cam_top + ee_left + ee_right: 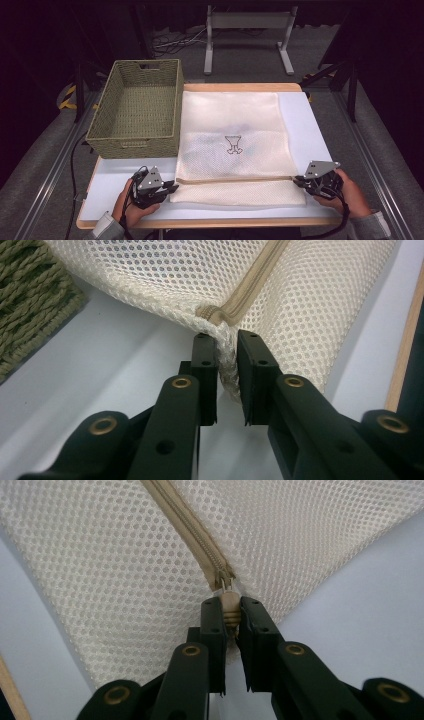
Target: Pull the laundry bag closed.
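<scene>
Mesh laundry bag [232,145] beside the basket [136,107] looks zipped; right gripper [231,615] clamps the zipper pull [229,605], left gripper [227,352] loosely brackets the bag's corner.

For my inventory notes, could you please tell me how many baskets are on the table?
1. The woven basket stands at the table's far left, beside the mesh bag. Its inside looks empty.
</scene>
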Available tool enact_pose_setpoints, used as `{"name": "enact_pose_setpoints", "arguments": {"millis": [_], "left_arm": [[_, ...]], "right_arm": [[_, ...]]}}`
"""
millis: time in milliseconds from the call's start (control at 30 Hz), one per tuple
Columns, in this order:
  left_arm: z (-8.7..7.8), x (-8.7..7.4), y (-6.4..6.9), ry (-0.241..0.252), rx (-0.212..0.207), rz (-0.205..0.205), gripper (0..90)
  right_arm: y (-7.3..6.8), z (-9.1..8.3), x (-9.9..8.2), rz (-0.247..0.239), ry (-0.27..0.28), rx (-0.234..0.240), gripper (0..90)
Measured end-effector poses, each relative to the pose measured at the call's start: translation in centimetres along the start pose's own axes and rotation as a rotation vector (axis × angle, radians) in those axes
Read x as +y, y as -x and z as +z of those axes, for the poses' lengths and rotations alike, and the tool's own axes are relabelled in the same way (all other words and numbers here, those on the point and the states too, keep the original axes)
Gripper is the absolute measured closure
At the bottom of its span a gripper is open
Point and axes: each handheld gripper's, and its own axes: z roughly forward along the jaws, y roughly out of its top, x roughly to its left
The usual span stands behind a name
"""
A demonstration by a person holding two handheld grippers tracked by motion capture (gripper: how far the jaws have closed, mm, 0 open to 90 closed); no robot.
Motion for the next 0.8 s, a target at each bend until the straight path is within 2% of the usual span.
{"name": "enact_pose_setpoints", "arguments": {"millis": [267,400,533,567,667,767,800], "left_arm": [[-0.6,-0.2,0.1,0.014,0.013,0.014,70.6],[-1.1,-0.3,0.2,0.016,0.050,0.036,65.3],[-1.6,-0.4,0.1,0.044,0.060,0.032,60.2],[-1.7,-0.4,0.0,0.046,0.077,0.028,60.2],[-1.9,-0.5,-0.3,0.051,0.115,0.024,52.7],[-1.9,-0.5,-0.4,0.057,0.129,0.018,47.4],[-2.0,-0.5,-0.4,0.054,0.147,0.016,45.8]], "right_arm": [[0.1,-0.5,0.1,0.018,0.049,0.018,76.9],[0.1,-0.6,0.2,0.038,0.091,0.024,72.0],[0.1,-0.6,0.4,0.053,0.117,0.019,65.5],[0.0,-0.6,0.4,0.055,0.126,0.017,62.3],[0.1,-0.4,0.6,0.062,0.154,0.000,56.1],[0.1,-0.3,0.7,0.072,0.177,-0.011,51.0],[0.0,-0.3,0.7,0.072,0.184,-0.013,49.2]]}}
